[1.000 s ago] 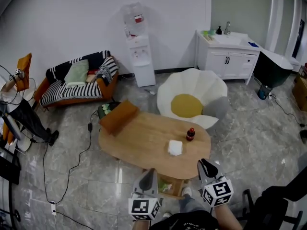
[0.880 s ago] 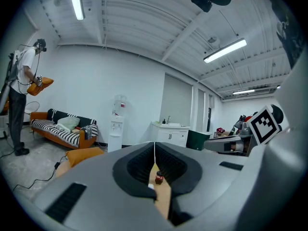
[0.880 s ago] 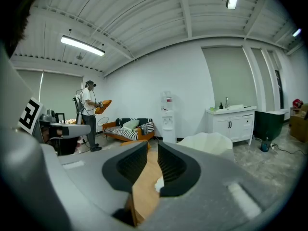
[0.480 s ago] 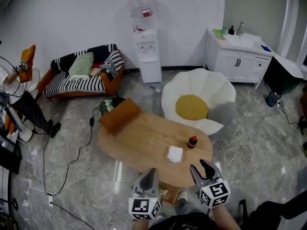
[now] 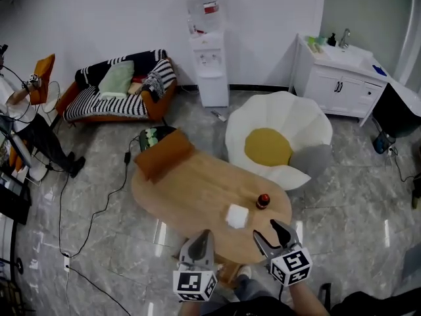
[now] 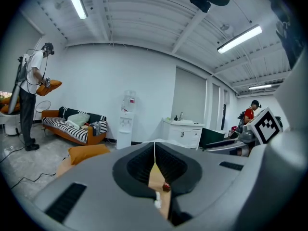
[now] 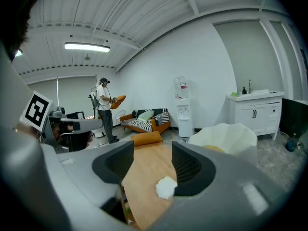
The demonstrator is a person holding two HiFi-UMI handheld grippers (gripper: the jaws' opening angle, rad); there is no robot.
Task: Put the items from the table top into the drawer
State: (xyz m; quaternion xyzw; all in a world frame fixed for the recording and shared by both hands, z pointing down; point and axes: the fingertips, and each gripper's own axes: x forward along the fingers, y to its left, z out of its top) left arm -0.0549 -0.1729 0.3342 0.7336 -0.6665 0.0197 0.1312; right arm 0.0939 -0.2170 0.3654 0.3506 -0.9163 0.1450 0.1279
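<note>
Crumpled white tissue point(image 5: 237, 216) sits by the tabletop's point(image 5: 191, 189) near edge. My right tool point(image 5: 268, 232), jaws just opened and empty, faces it; left tool point(image 5: 202, 239) clenched. Next I reach and grasp.

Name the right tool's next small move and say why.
Probably ease the right tool forward and down toward the white wad on the table. Its jaws have just been opening and stand apart with nothing between them, and the right gripper view shows the wad lying just ahead, through the gap.
</note>
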